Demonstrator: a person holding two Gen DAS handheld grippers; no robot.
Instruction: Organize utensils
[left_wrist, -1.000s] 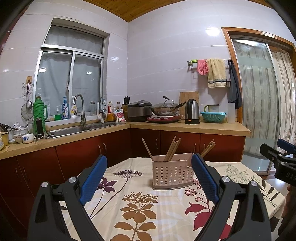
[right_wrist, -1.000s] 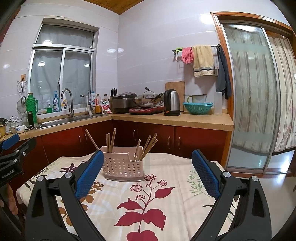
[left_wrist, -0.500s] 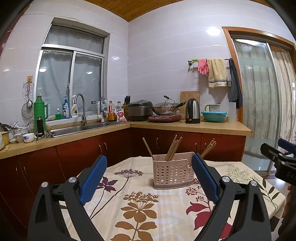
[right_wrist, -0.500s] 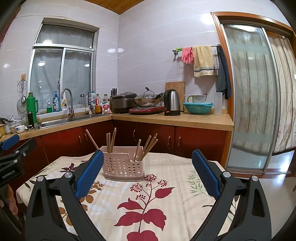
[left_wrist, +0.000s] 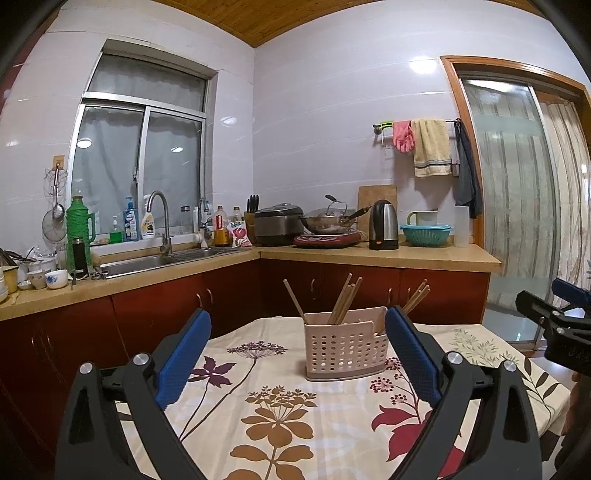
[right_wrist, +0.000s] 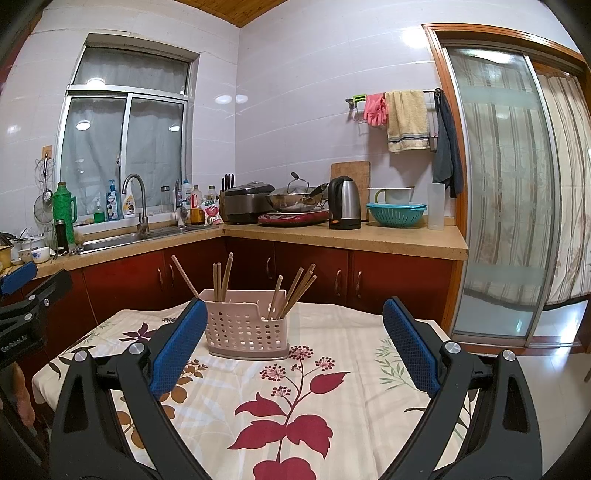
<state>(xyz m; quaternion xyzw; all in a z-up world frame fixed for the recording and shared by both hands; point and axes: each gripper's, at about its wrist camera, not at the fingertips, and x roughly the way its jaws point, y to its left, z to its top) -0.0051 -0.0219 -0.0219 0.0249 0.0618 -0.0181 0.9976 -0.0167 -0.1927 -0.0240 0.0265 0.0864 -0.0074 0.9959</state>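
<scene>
A pink perforated plastic utensil holder (left_wrist: 346, 345) stands upright near the far side of a table covered with a cream floral-print tablecloth (left_wrist: 280, 406), and wooden chopsticks (right_wrist: 291, 291) lean in its compartments: one slanting alone at the left, a few near the middle, a larger bunch at the right. No loose utensils show anywhere on the cloth, so the sorting looks largely or wholly finished; whether the grouping inside the holder is final cannot be judged from here. The left gripper (left_wrist: 297, 363) hovers over the near part of the table with its blue-padded jaws spread wide and nothing between them. The right gripper (right_wrist: 291, 345) hangs beside it, likewise wide apart and empty. What remains, if anything, is probably tidying the chopsticks or simply drawing back.
</scene>
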